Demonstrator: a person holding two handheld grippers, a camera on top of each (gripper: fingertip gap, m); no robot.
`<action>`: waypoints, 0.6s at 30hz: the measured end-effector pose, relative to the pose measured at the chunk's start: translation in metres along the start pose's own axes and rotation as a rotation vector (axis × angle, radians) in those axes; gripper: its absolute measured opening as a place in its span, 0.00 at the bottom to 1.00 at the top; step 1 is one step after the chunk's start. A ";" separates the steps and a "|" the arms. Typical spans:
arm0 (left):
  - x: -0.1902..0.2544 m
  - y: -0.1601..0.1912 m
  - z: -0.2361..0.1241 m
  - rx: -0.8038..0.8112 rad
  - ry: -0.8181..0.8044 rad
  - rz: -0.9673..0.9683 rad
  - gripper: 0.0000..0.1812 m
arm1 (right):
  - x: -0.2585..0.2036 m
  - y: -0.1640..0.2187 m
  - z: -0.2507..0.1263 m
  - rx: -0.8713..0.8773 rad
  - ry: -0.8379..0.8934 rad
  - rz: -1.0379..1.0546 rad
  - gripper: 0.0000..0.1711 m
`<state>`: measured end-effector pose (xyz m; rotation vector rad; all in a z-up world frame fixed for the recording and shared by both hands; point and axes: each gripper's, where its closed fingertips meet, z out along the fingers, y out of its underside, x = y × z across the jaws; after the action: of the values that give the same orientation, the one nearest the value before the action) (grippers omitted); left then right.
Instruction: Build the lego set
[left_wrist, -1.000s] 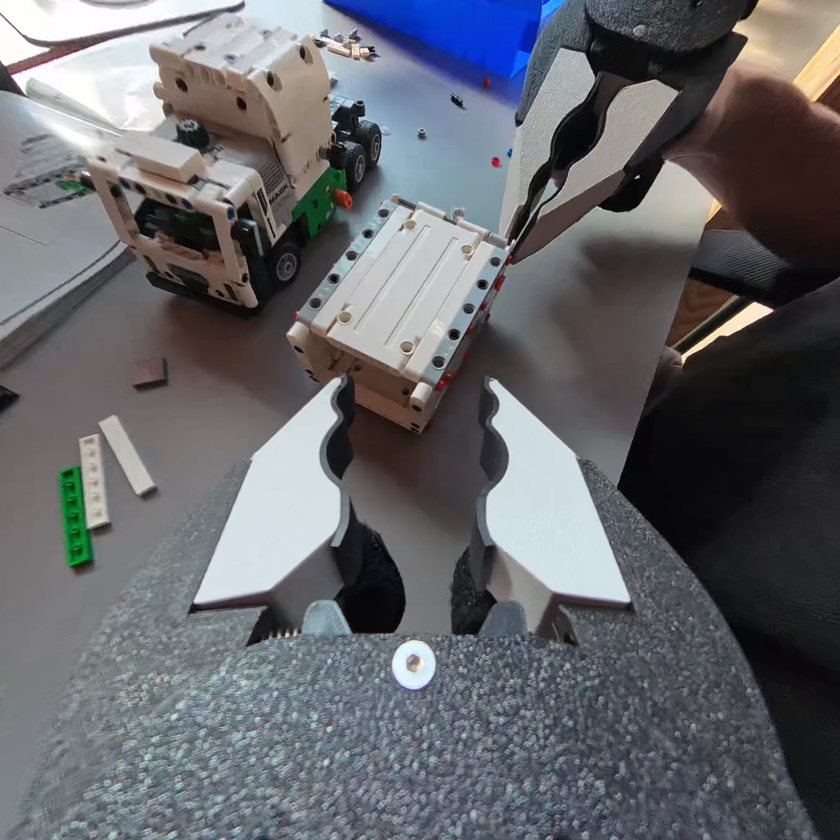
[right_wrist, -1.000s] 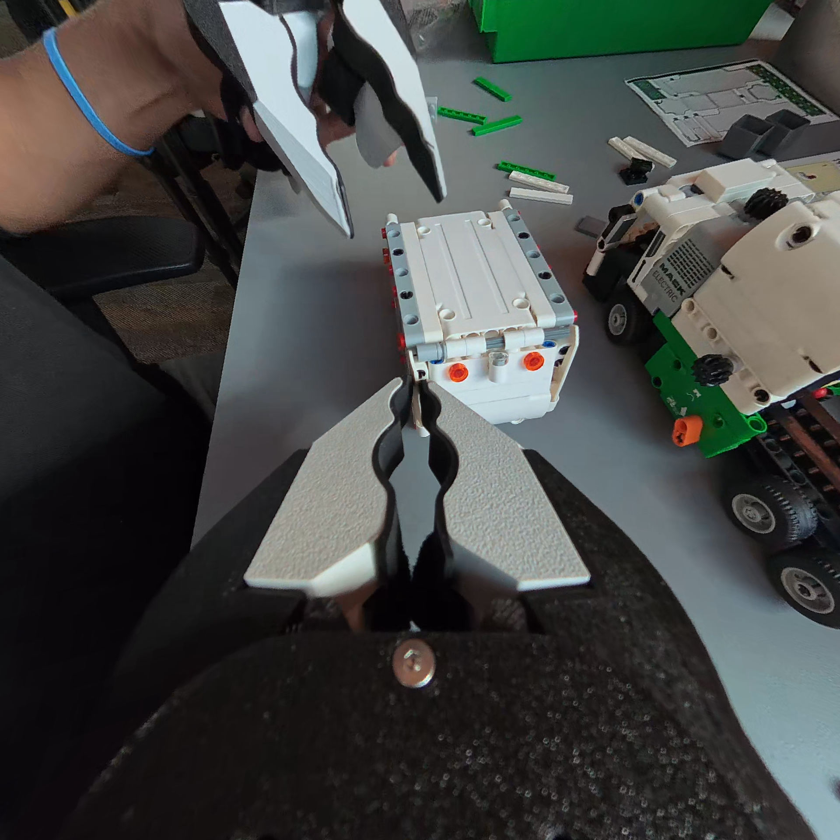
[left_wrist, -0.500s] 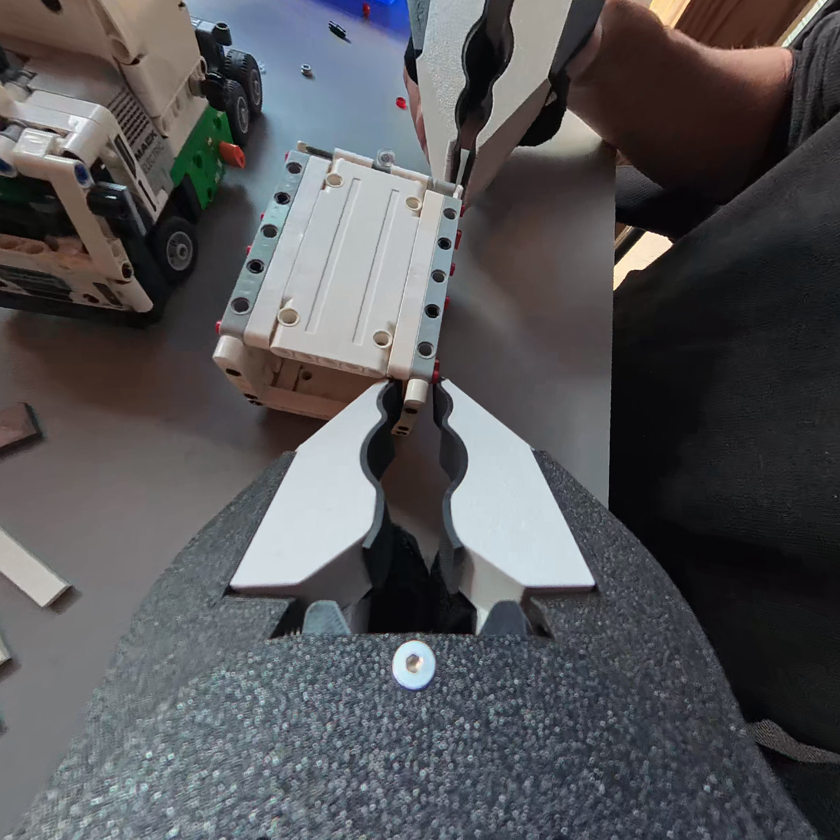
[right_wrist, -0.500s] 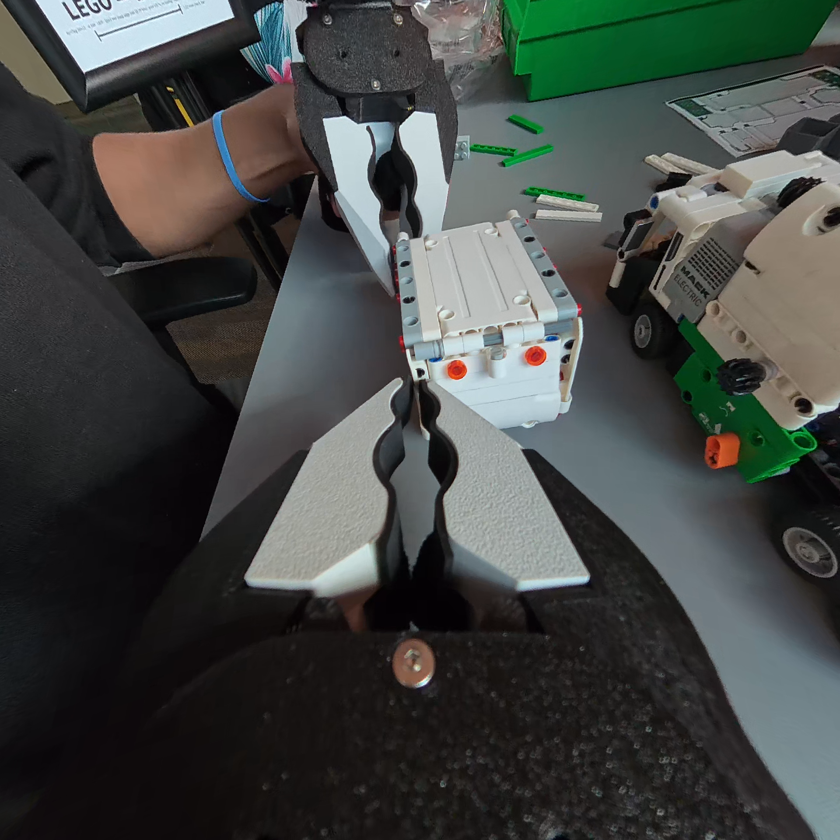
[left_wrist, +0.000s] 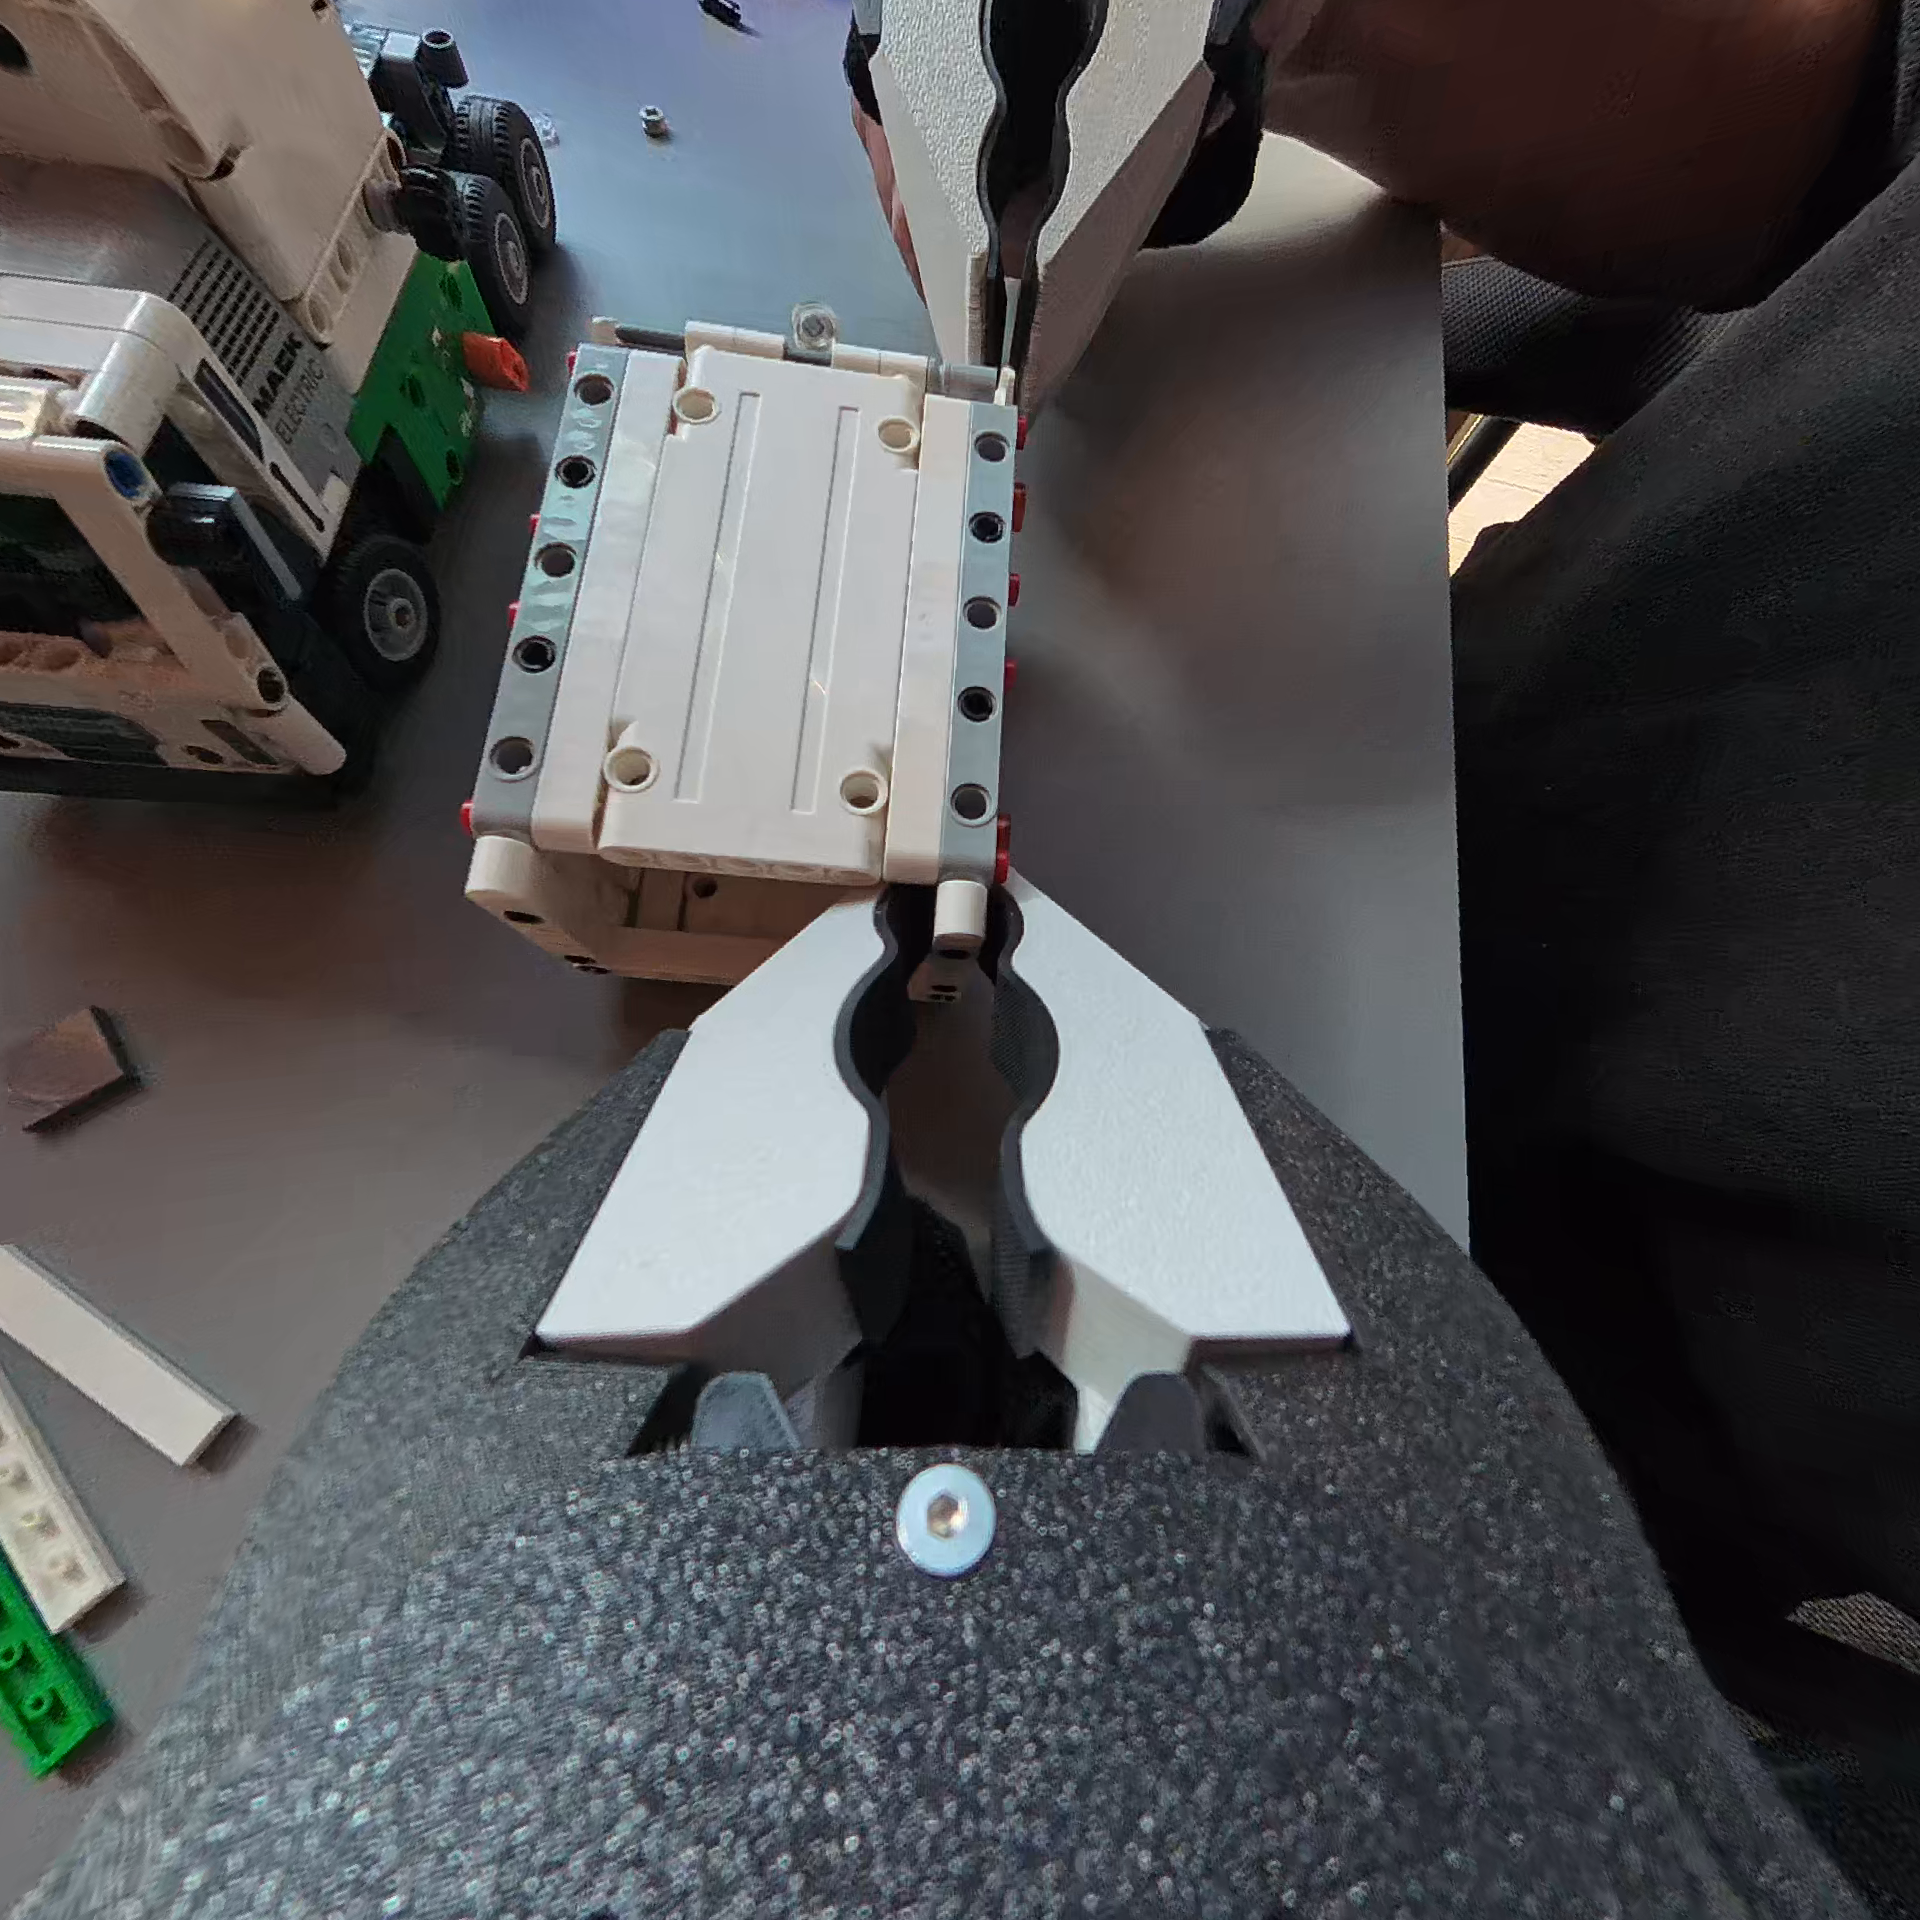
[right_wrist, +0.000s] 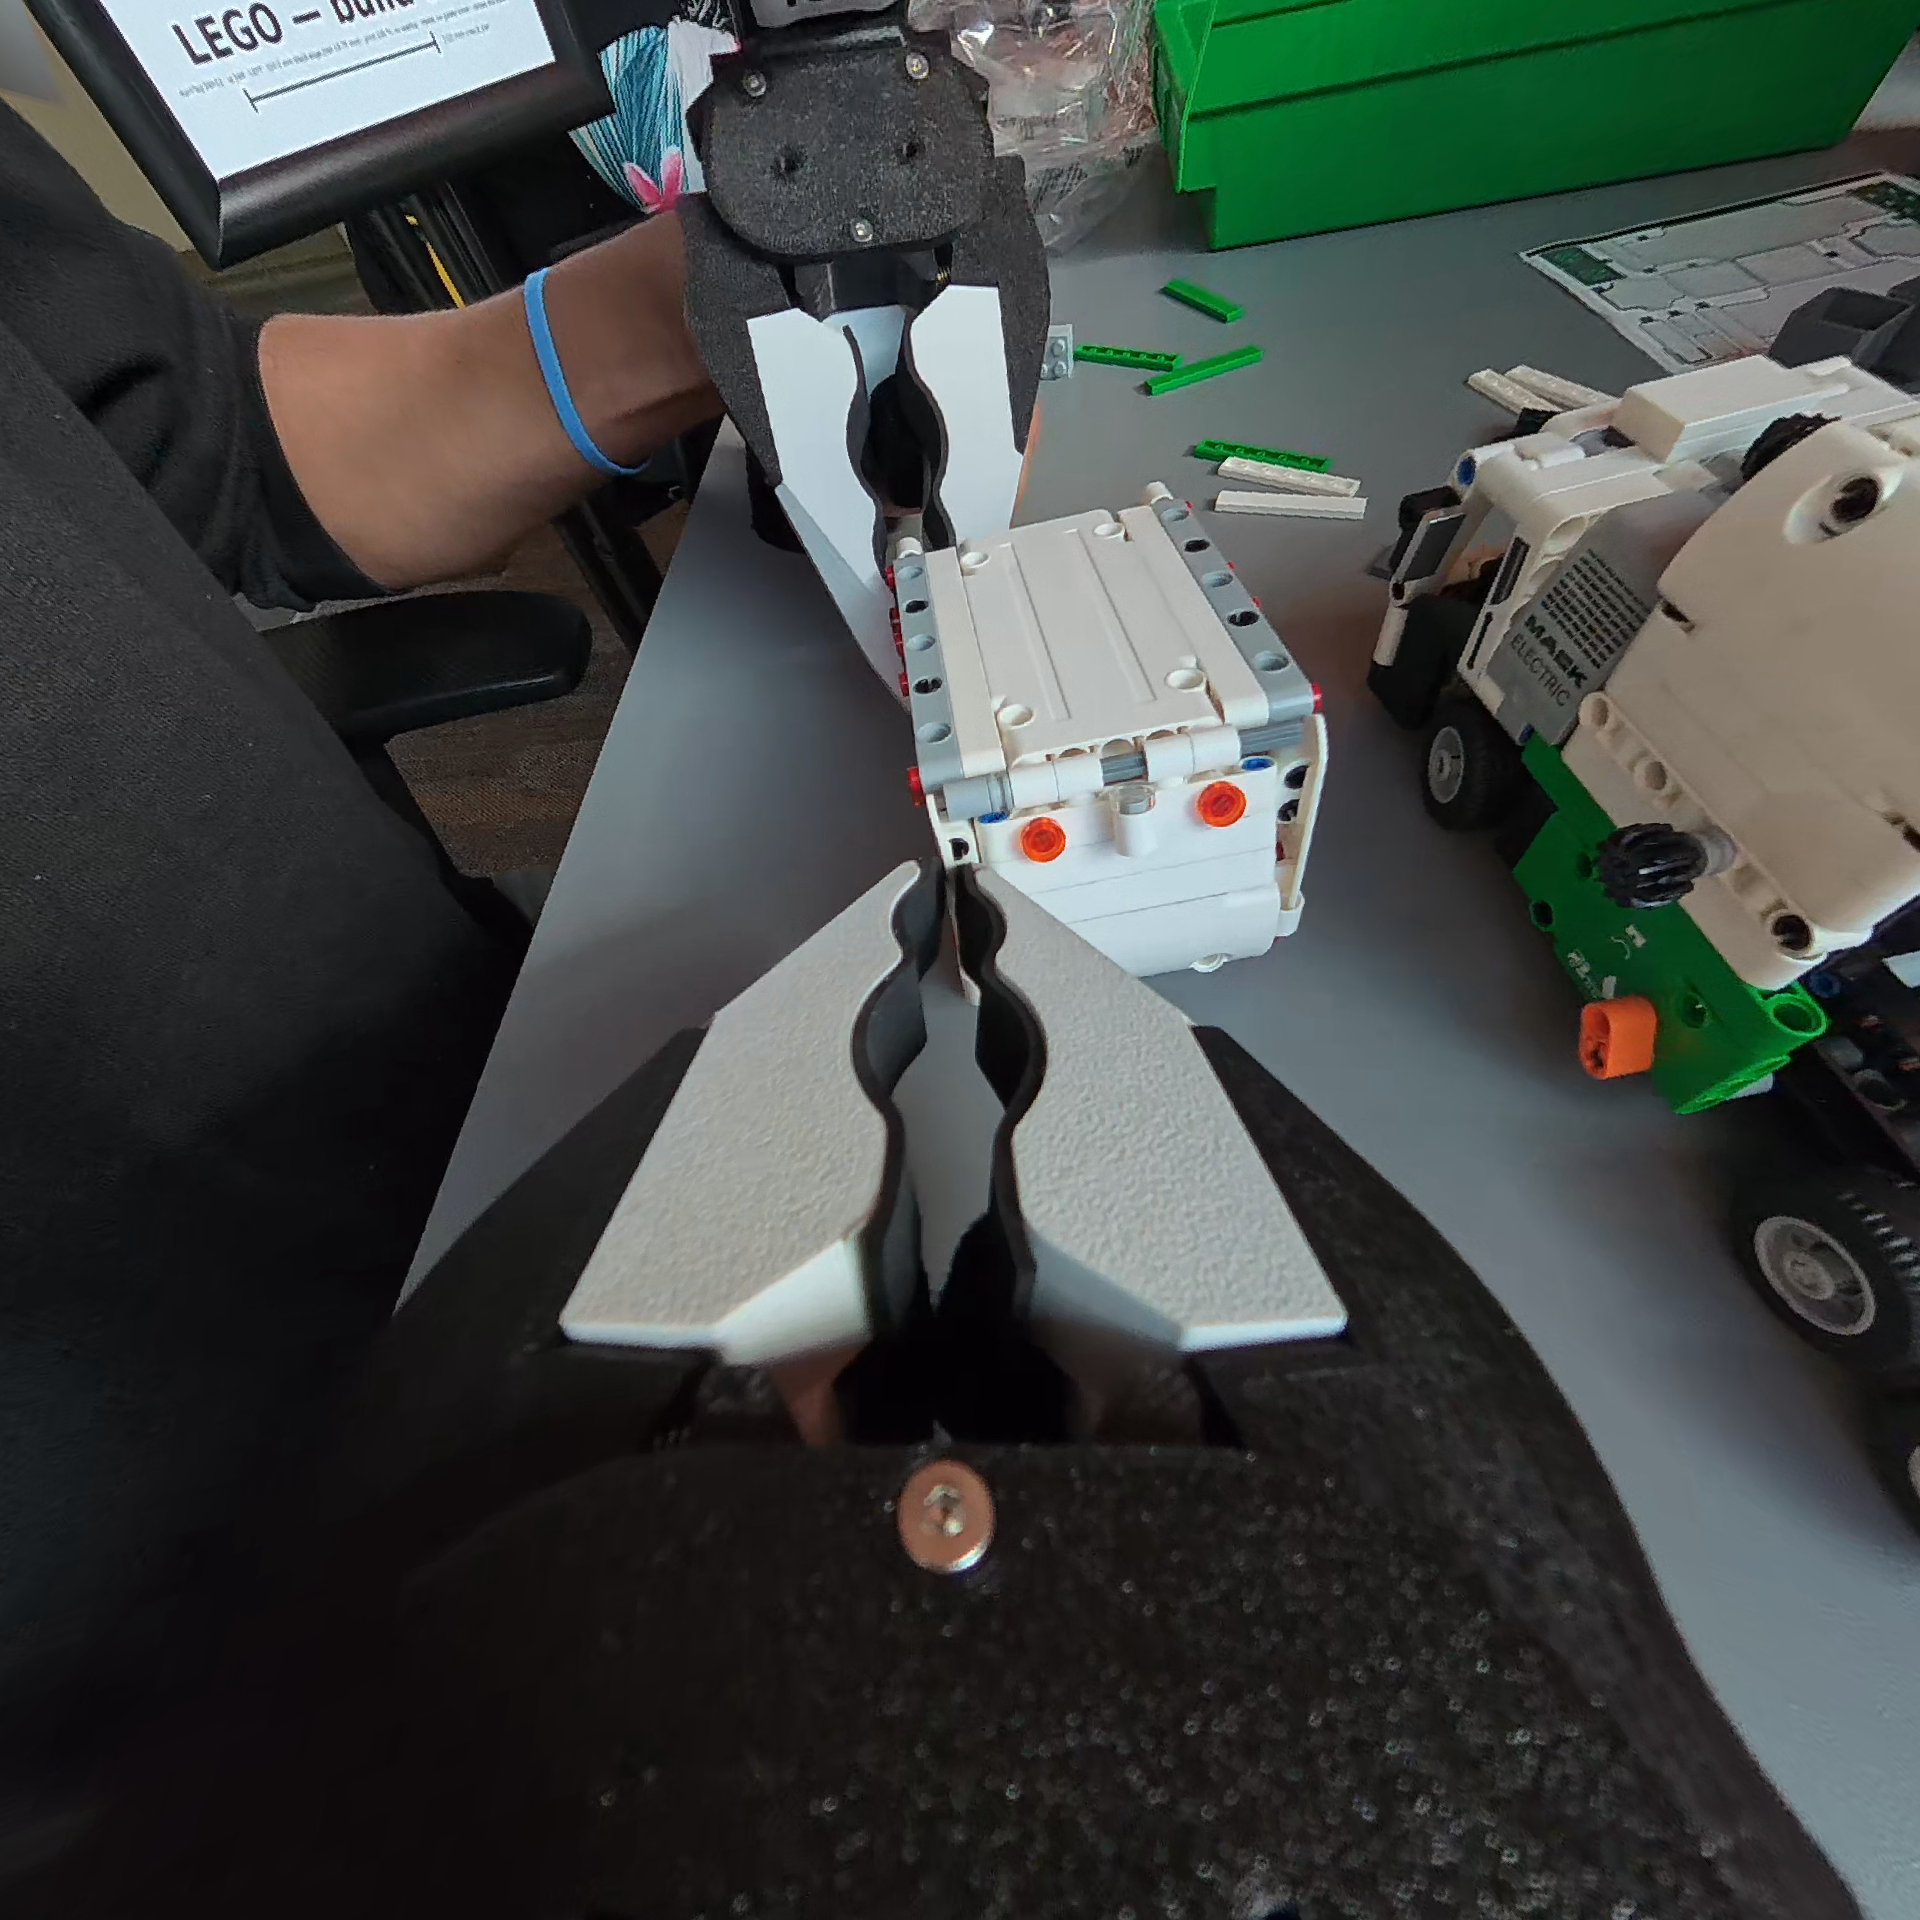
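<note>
A white lego box with grey holed beams (left_wrist: 769, 623) stands on the grey table beside a white and green lego truck (left_wrist: 208, 416). My left gripper (left_wrist: 951, 899) is shut on the white post at the box's near right corner. My right gripper (left_wrist: 1003, 353) comes in from the far side and is shut on a thin white part at the far right corner. In the right wrist view the box (right_wrist: 1101, 707) is ahead of my right gripper (right_wrist: 951, 883), with the left gripper (right_wrist: 914, 530) beyond it and the truck (right_wrist: 1662, 675) to the right.
Loose white (left_wrist: 104, 1371) and green (left_wrist: 42, 1683) plates and a dark tile (left_wrist: 73, 1065) lie left of my left gripper. A green bin (right_wrist: 1507, 114), an instruction sheet (right_wrist: 1745, 260) and more plates (right_wrist: 1288, 488) sit at the back. The table edge (left_wrist: 1449, 727) runs close beside the box. There is about 9 cm between the tips of the two grippers.
My left gripper moved in from open and back of the box and closed on its near corner post. My right gripper stayed shut at the far corner.
</note>
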<state>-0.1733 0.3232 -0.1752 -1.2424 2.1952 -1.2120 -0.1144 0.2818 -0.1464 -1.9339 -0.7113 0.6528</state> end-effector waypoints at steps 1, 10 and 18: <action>0.000 0.000 0.000 -0.001 0.002 0.001 0.04 | 0.000 0.000 0.000 0.001 -0.005 0.008 0.01; -0.002 -0.001 0.002 -0.009 0.018 0.007 0.03 | 0.001 0.000 0.000 0.006 -0.025 0.038 0.01; -0.002 -0.001 0.003 -0.010 0.013 0.003 0.03 | 0.002 0.000 0.000 0.001 -0.006 0.102 0.01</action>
<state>-0.1701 0.3228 -0.1765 -1.2377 2.2136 -1.2127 -0.1130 0.2836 -0.1464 -1.9779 -0.6186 0.7220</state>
